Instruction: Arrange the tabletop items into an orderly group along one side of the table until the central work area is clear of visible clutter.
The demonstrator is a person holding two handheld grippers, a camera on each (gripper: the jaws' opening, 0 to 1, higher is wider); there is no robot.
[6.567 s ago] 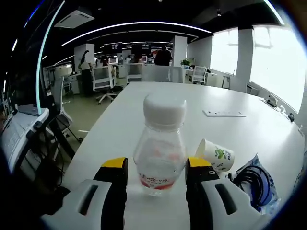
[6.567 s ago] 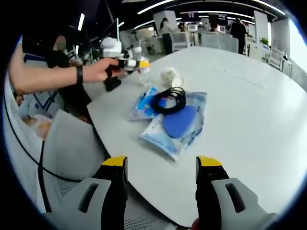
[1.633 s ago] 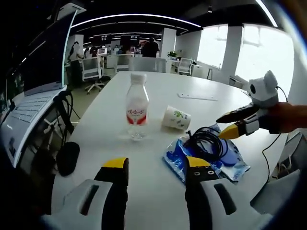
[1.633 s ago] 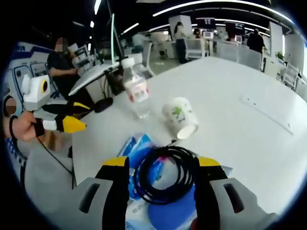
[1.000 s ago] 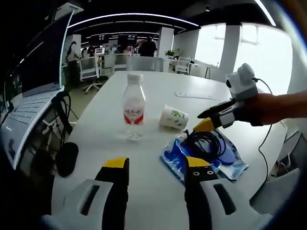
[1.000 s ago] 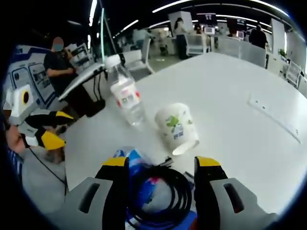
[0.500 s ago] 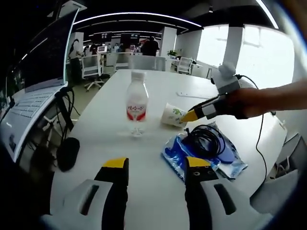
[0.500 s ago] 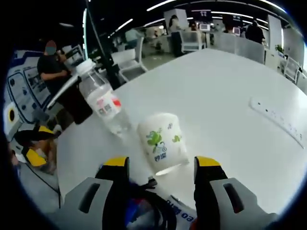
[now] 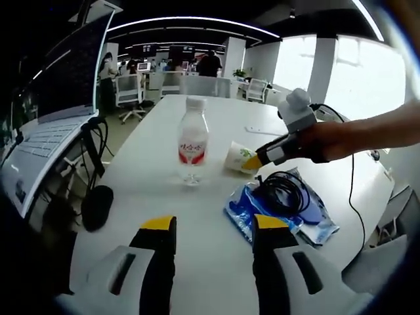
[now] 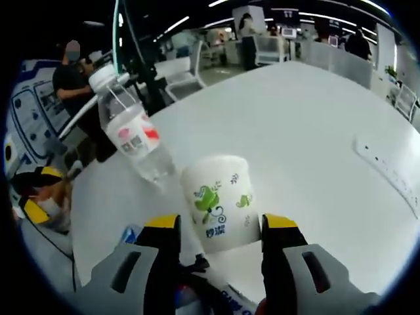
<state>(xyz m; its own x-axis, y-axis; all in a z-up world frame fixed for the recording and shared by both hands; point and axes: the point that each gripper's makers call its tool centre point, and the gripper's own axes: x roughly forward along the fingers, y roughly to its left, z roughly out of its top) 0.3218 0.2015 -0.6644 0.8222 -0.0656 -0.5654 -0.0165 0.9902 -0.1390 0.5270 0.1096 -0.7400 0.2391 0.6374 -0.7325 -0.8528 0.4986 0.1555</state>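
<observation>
A paper cup (image 10: 220, 203) with a green print lies on the white table (image 10: 315, 118), right between the jaws of my right gripper (image 10: 220, 226). The jaws are open and stand close on either side of it. A clear water bottle (image 10: 131, 134) with a red label stands just beyond it to the left. In the left gripper view the bottle (image 9: 193, 141) stands upright, the cup (image 9: 239, 157) lies to its right, and the right gripper (image 9: 257, 159) reaches it from the right. My left gripper (image 9: 213, 226) hangs open over bare table.
A blue packet (image 9: 282, 213) with a coiled black cable (image 9: 286, 191) on it lies near the table's right edge. A black mouse (image 9: 97, 207) and a laptop (image 9: 39, 131) sit off to the left. A white power strip (image 10: 387, 174) lies farther along the table.
The right gripper has moved forward over the cable and packet until the cup sits between its jaws. The left gripper has stayed back and open.
</observation>
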